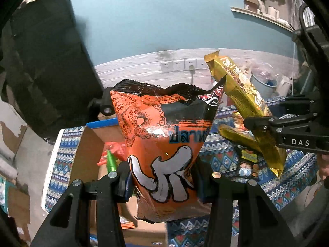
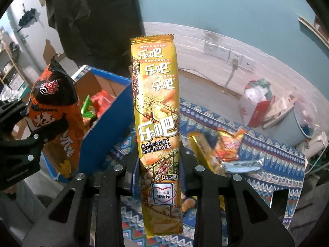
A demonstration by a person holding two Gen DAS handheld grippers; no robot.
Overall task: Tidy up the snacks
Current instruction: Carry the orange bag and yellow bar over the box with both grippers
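My left gripper [image 1: 162,177] is shut on an orange and black snack bag [image 1: 164,135] with an octopus print, held upright above the table. That bag also shows in the right wrist view [image 2: 55,111], next to the open cardboard box [image 2: 102,119]. My right gripper [image 2: 158,164] is shut on a long yellow chip pack [image 2: 157,107], held upright. In the left wrist view the right gripper [image 1: 273,127] holds the yellow pack [image 1: 244,94] at the right. The blue-edged box [image 1: 90,144] holds several snacks, red and green.
A patterned blue cloth [image 2: 267,164] covers the table. Loose snack packs [image 2: 222,148] lie on it to the right. A blue bin [image 2: 298,127] and a red and white bag [image 2: 257,103] stand beyond the table. A wall with power sockets [image 2: 224,53] is behind.
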